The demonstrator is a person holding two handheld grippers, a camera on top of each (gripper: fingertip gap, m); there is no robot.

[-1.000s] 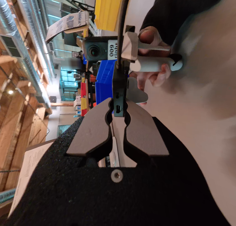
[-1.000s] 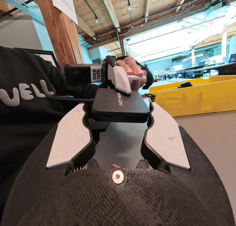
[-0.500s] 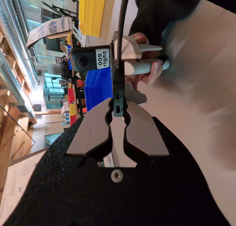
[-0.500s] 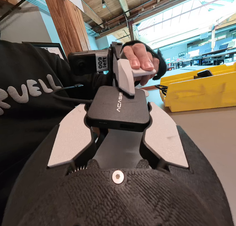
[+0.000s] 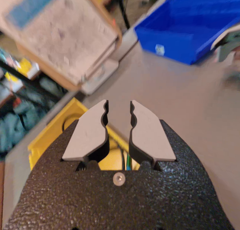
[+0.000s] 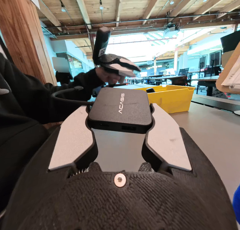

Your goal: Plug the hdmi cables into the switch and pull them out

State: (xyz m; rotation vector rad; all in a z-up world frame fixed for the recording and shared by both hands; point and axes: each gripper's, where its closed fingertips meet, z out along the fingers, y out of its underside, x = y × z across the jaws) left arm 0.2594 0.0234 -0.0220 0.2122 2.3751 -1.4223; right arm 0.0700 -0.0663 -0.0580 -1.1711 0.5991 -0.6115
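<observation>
My right gripper (image 6: 119, 106) is shut on the black switch (image 6: 120, 110), gripping its two side edges and holding it flat above the table (image 6: 207, 126). Two ports show on its near edge. A black cable (image 6: 67, 93) leaves its left side toward the person's dark sleeve. My left gripper (image 5: 118, 102) is open and empty. It hovers over a yellow bin (image 5: 52, 132) with cables (image 5: 127, 161) in it. It also shows in the right wrist view (image 6: 135, 71), raised beyond the switch and clear of it. The left wrist view is blurred.
A blue bin (image 5: 188, 26) stands ahead on the right of the grey table. A board on a stand (image 5: 62, 35) is at the far left. The yellow bin (image 6: 175, 99) sits behind the switch with a black object (image 6: 150, 90) inside.
My left gripper has let go of the switch's edge, opened, and swung away over the yellow bin. My right gripper still holds the switch, now tipped flatter.
</observation>
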